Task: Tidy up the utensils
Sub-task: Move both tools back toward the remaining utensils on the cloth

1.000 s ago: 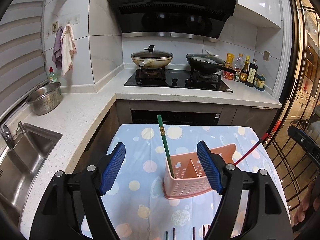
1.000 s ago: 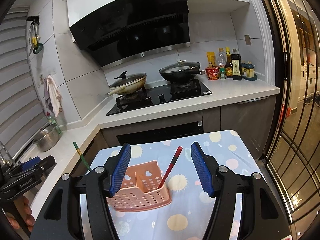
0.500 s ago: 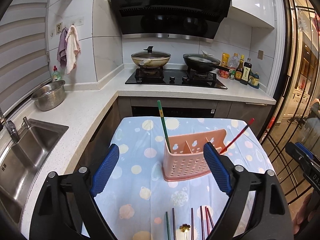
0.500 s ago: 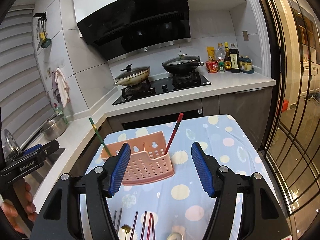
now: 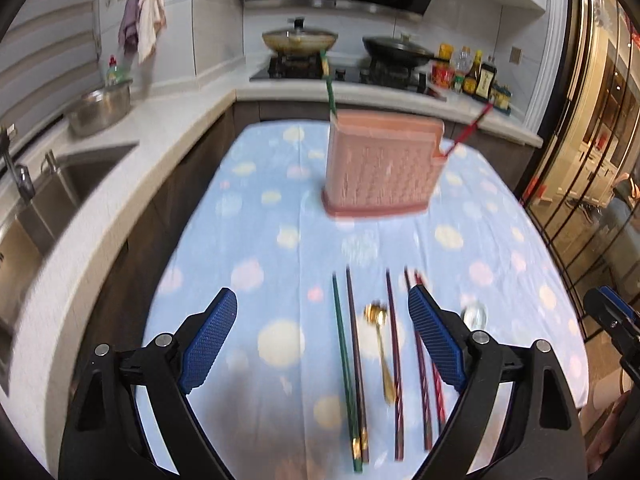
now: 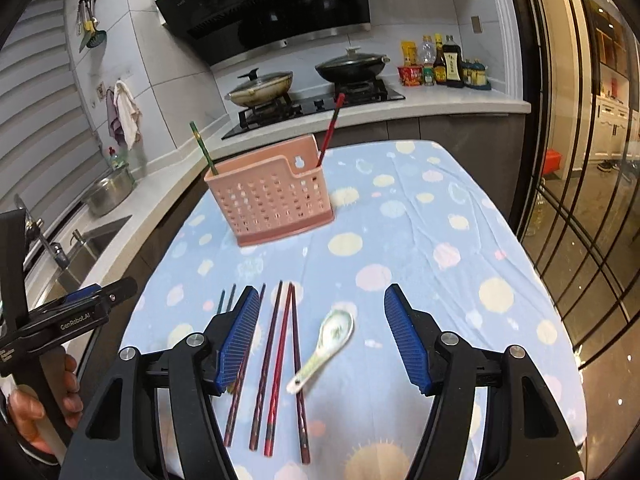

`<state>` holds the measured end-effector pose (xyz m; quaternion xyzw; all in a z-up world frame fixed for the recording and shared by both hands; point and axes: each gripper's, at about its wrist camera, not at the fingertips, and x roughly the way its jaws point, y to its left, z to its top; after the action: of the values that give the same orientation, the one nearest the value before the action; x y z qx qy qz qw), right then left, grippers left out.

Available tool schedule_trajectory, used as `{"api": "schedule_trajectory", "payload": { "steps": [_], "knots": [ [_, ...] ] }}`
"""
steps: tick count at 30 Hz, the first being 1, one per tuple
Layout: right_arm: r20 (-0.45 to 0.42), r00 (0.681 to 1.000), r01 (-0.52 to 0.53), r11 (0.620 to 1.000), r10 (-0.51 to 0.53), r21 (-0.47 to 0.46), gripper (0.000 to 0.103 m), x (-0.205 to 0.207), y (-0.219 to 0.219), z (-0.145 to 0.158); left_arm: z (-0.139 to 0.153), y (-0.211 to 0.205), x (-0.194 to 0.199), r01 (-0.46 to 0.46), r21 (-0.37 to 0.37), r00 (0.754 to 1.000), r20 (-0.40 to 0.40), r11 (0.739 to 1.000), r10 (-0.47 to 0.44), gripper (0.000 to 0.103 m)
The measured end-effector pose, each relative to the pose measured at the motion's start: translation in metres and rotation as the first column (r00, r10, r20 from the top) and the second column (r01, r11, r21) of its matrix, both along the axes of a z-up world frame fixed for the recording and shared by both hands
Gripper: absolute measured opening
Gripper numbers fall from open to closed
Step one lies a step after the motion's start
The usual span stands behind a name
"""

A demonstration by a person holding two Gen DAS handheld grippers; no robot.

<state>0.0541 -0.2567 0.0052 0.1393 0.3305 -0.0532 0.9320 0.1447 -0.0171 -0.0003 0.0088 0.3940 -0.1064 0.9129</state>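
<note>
While nothing is held between their blue pads, both the left gripper (image 5: 322, 344) and the right gripper (image 6: 322, 338) are kept wide apart, the left's jaws having just been opening. Loose chopsticks (image 6: 276, 364) and a white ceramic spoon (image 6: 326, 342) are laid near; a pink perforated plastic caddy (image 6: 270, 206) is stood farther off.

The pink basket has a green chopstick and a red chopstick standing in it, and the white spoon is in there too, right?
Not quite. The pink basket does hold the green chopstick and the red chopstick, but the white spoon is not inside. The right wrist view shows it lying on the tablecloth, between the right gripper's open jaws.
</note>
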Motion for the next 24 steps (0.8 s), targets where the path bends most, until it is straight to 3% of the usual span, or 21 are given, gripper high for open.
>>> {"api": "schedule_trajectory", "payload": {
  "steps": [5,13,24],
  "knots": [
    [-0.102,0.995,0.02,0.999,-0.016,0.032,0.063,-0.022,0.0,-0.041,-0.048,0.009,-0.026,-0.001,0.015,0.994,-0.11,1.0,0.003,0.083],
    [-0.228,0.973,0.048,0.996,-0.03,0.075,0.063,-0.048,-0.001,-0.095,-0.096,0.018,-0.054,-0.001,0.049,0.98,-0.201,0.999,0.011,0.083],
    [-0.237,0.972,0.029,0.995,-0.005,0.096,0.063,-0.034,0.008,-0.102,-0.109,0.007,-0.062,0.034,0.077,0.974,-0.227,0.996,-0.015,0.083]
  ]
}}
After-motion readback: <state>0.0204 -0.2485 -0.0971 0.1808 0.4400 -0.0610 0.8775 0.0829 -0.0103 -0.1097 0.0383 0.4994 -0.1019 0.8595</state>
